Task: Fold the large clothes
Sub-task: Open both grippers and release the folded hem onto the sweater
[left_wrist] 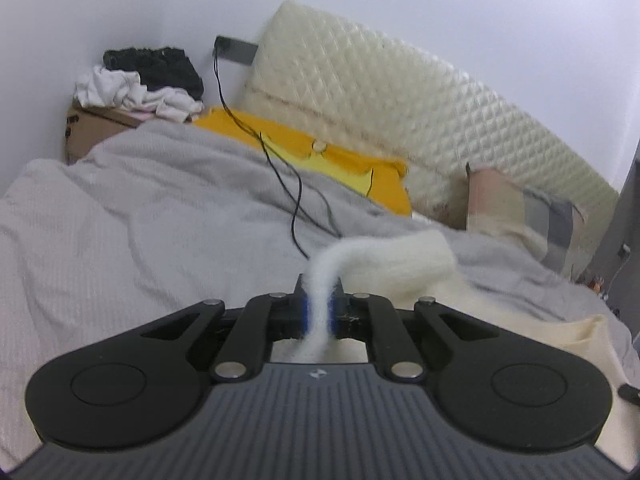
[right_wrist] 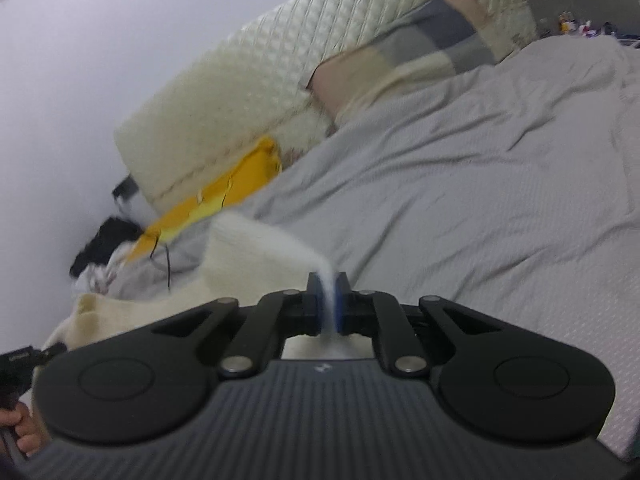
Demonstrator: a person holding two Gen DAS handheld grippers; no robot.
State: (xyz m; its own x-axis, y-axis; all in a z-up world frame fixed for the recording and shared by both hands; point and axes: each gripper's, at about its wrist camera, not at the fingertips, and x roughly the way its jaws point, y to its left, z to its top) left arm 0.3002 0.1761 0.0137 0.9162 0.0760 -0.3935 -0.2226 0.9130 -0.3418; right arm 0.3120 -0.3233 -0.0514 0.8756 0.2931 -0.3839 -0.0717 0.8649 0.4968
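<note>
A fluffy cream-white garment (left_wrist: 400, 260) lies on the grey bedcover (left_wrist: 160, 208). My left gripper (left_wrist: 319, 304) is shut on a pinched fold of it, and the cloth rises from the jaws and runs off to the right. My right gripper (right_wrist: 329, 304) is shut on another edge of the same garment (right_wrist: 248, 256), which stretches away to the left. More of the cream cloth spreads below both grippers, partly hidden by their bodies.
A quilted cream headboard (left_wrist: 400, 100) stands behind the bed. A yellow pillow (left_wrist: 320, 156) and a patchwork pillow (left_wrist: 528, 208) lie by it. A black cable (left_wrist: 296, 192) trails over the cover. A cardboard box with piled clothes (left_wrist: 136, 80) stands at the far left.
</note>
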